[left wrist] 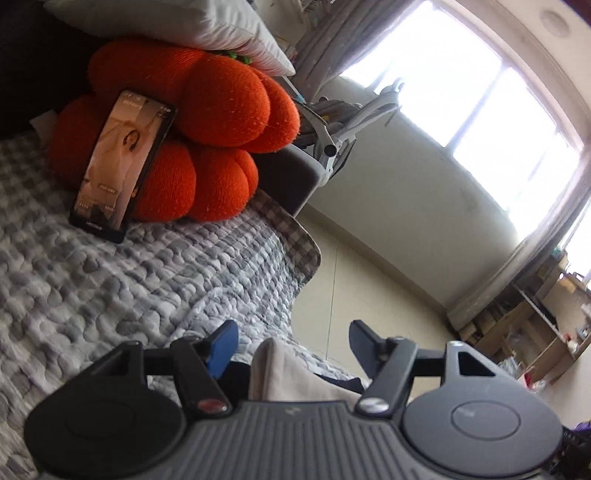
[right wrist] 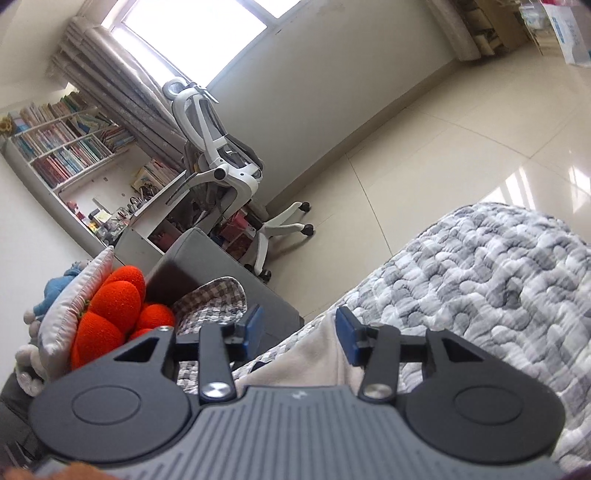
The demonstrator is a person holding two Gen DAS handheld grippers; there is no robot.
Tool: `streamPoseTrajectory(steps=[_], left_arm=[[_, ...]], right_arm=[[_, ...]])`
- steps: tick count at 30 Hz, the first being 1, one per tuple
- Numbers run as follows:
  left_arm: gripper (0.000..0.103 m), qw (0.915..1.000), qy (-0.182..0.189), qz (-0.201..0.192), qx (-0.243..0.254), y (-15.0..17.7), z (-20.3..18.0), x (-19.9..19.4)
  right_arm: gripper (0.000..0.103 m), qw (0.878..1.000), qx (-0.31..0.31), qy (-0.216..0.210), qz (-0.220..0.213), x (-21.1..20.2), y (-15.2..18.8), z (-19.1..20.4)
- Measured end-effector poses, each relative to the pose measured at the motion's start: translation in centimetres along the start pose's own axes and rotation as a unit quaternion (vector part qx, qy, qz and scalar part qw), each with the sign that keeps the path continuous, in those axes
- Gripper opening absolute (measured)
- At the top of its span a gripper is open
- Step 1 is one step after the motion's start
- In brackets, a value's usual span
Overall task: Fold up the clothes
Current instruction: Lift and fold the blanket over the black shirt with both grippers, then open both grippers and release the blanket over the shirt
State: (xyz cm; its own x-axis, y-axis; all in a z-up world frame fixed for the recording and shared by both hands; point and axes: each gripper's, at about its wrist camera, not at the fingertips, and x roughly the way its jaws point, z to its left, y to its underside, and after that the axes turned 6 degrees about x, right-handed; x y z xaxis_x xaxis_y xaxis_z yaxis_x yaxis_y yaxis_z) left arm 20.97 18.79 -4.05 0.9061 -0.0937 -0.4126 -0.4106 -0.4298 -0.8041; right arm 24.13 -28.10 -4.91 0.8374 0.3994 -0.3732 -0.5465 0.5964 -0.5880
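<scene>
Beige garment (left wrist: 291, 373) lies on the grey-and-white quilted bed cover (left wrist: 110, 288), close to the cover's edge where it drops toward the tiled floor (left wrist: 388, 295). In the left wrist view a fold of this cloth rises between the two blue-padded fingers of the left gripper (left wrist: 291, 341). The jaws stand spread; neither pad presses on the fabric. A dark strip of cloth shows beside the beige fold, just under the gripper body; what it belongs to cannot be told.

In the right wrist view the right gripper (right wrist: 299, 332) is held over the same beige garment (right wrist: 306, 354). Its jaws are also spread, with the cloth lying below and between them and no pad contact visible. The garment sits at the edge of the bed cover (right wrist: 498, 295), with the floor (right wrist: 443, 166) beyond.

Toward the far end of the bed cover an orange knitted pumpkin cushion (left wrist: 192, 122) rests under a white pillow (left wrist: 166, 26). A smartphone (left wrist: 123, 166) with its screen lit leans upright against the cushion, its lower edge on the cover.

Beyond the bed stand a white office chair (right wrist: 225, 166), a desk, and a bookshelf (right wrist: 66, 144) filled with books. A bright window (left wrist: 480, 103) with a grey curtain occupies the far wall.
</scene>
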Motion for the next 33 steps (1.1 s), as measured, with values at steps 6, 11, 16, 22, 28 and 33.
streamPoseTrajectory(steps=[6, 11, 16, 22, 28, 33], left_arm=[[0.067, 0.9946, -0.004, 0.025, 0.101, 1.5, -4.0, 1.6], [0.067, 0.9814, 0.002, 0.062, 0.182, 4.1, -7.6, 3.8], [0.067, 0.9635, 0.006, 0.083, 0.254, 6.2, -9.1, 5.1], [0.068, 0.9492, 0.043, 0.078, 0.302, 7.6, -6.7, 3.1], [0.068, 0.9396, 0.056, 0.084, 0.327, 7.1, -4.6, 0.7], [0.068, 0.9409, 0.078, 0.079, 0.32, 6.9, -2.6, -1.3]], right_arm=[[0.048, 0.989, -0.144, 0.038, 0.012, 2.8, 3.1, 4.6], [0.048, 0.97, -0.236, 0.038, 0.036, 5.4, 6.4, 7.8], [0.048, 0.954, -0.289, 0.052, 0.065, 8.2, 9.1, 9.4], [0.049, 0.934, -0.347, 0.061, 0.066, 8.7, 10.4, 7.8], [0.049, 0.945, -0.318, 0.054, 0.06, 6.5, 8.2, 5.3], [0.049, 0.947, -0.315, 0.042, 0.053, 3.9, 7.8, 3.6]])
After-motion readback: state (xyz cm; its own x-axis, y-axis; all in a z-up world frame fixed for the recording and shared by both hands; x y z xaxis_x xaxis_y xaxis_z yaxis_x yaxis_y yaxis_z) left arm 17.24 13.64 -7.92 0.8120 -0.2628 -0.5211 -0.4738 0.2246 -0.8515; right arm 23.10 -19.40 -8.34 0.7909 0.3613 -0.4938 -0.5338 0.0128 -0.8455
